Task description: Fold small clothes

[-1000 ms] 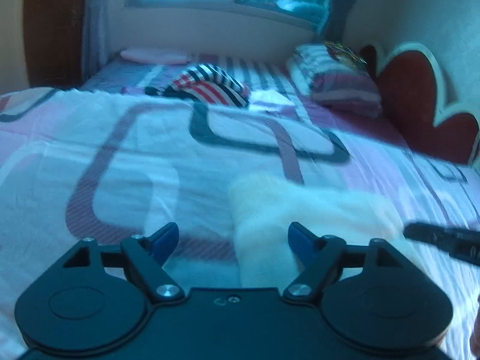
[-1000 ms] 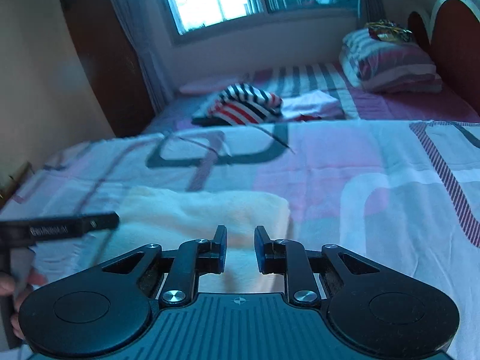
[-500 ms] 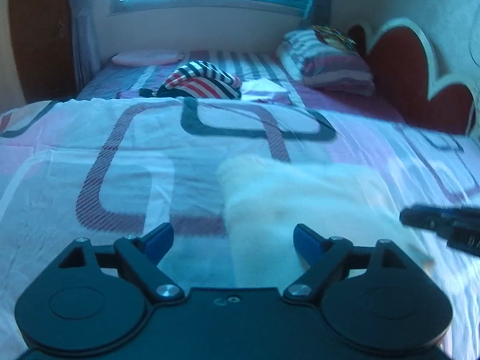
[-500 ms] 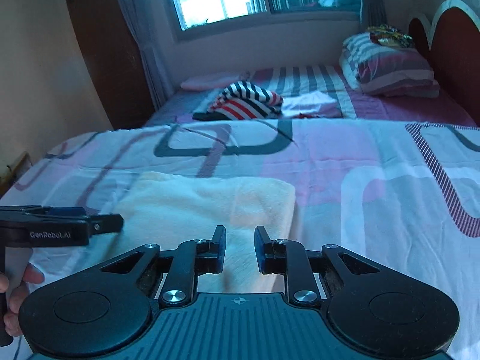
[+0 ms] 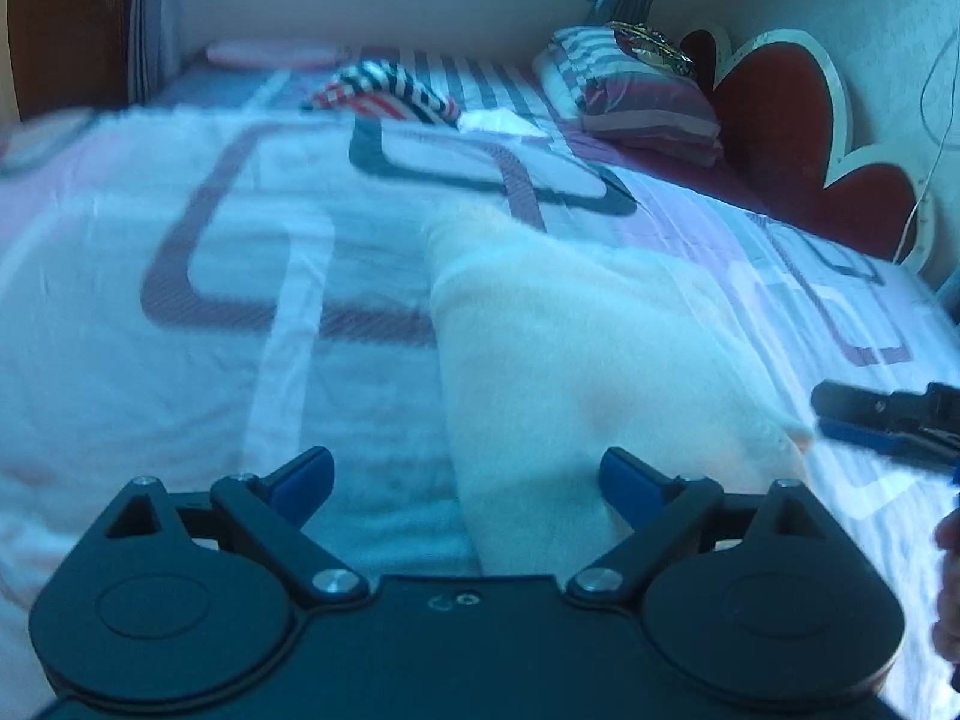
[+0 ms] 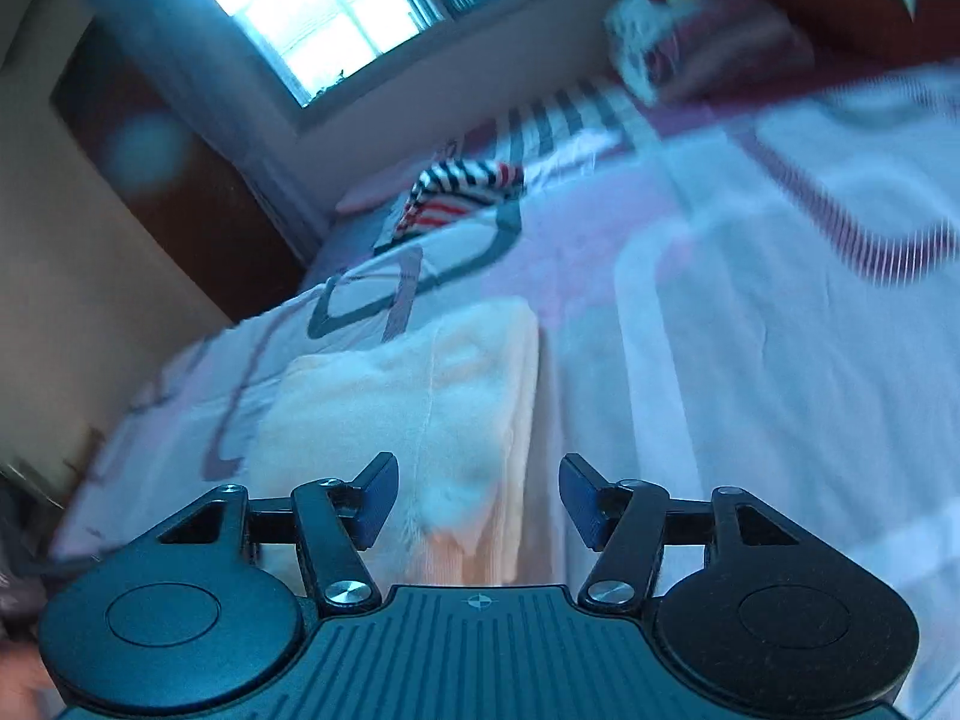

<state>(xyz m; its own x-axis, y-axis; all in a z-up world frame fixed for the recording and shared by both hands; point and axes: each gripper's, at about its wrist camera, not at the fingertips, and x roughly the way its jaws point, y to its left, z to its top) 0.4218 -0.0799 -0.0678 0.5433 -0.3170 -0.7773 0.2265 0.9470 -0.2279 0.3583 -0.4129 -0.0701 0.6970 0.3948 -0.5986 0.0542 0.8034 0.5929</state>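
Both grippers, left gripper (image 5: 465, 474) and right gripper (image 6: 478, 495), spread over cream cloth (image 5: 576, 360); striped garment (image 5: 384, 90) well beyond.

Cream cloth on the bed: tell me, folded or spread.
Folded: the cream cloth lies as a compact rectangle with doubled layers along its right edge.

The near end of the cream cloth (image 5: 600, 360) is hidden behind the left hand-held gripper (image 5: 465, 474) body at 6 o'clock. The right hand-held gripper (image 5: 888, 420) is cut off by the edge at 3 o'clock. In the right wrist view the pillows (image 6: 708, 48) at 1 o'clock are smeared by motion blur, and a hand (image 6: 15, 681), possibly, is barely seen at 8 o'clock.
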